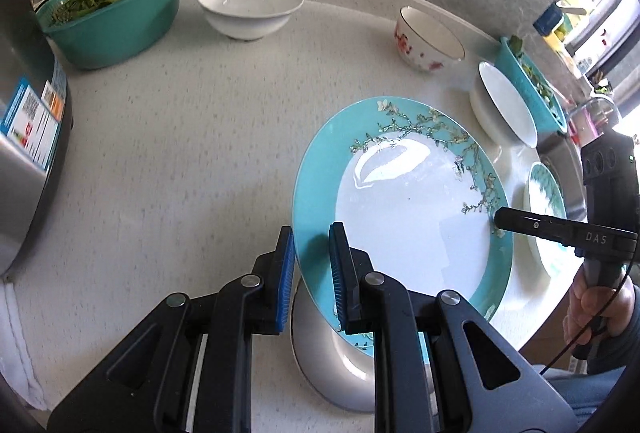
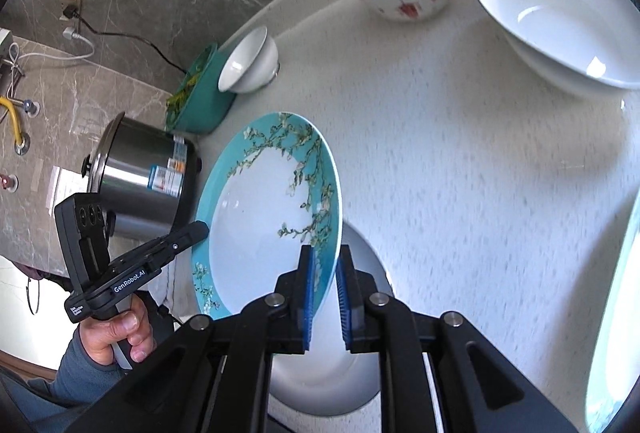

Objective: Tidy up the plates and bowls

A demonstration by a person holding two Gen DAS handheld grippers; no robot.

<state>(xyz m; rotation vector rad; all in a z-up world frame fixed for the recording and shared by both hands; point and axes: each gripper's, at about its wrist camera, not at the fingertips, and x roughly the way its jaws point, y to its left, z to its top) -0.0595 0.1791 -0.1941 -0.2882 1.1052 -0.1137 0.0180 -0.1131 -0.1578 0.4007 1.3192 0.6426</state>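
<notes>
carrying the teal blossom plate (image 1: 404, 209) between two grippers, the person is holding it clear of the speckled counter (image 1: 180, 153), above a white dish (image 1: 324, 373) lying directly underneath. the left gripper (image 1: 312, 273) is clamped on the plate's rim at one edge, its blue pads (image 1: 285, 273) pressing either face; the right gripper (image 2: 324, 297) is closed on the opposite rim in the same way. the plate is riding tilted, not flat.

judgement on the step: it is most likely being taken to a matching teal plate (image 1: 546, 193) showing at the edge of the counter, though that plate is blurred and partly cut off, so this is uncertain. doing it well is calling for both hands travelling together at one height, since any pulling apart would be dragging the rim out of a pad. the plate should be levelled before lowering, then set down squarely and released one side at a time. the flowered bowl (image 1: 430, 39) and the white bowl (image 1: 250, 3) are standing well apart from the route; a wide white bowl (image 2: 556, 17) is sitting nearer and wants clearance.
</notes>
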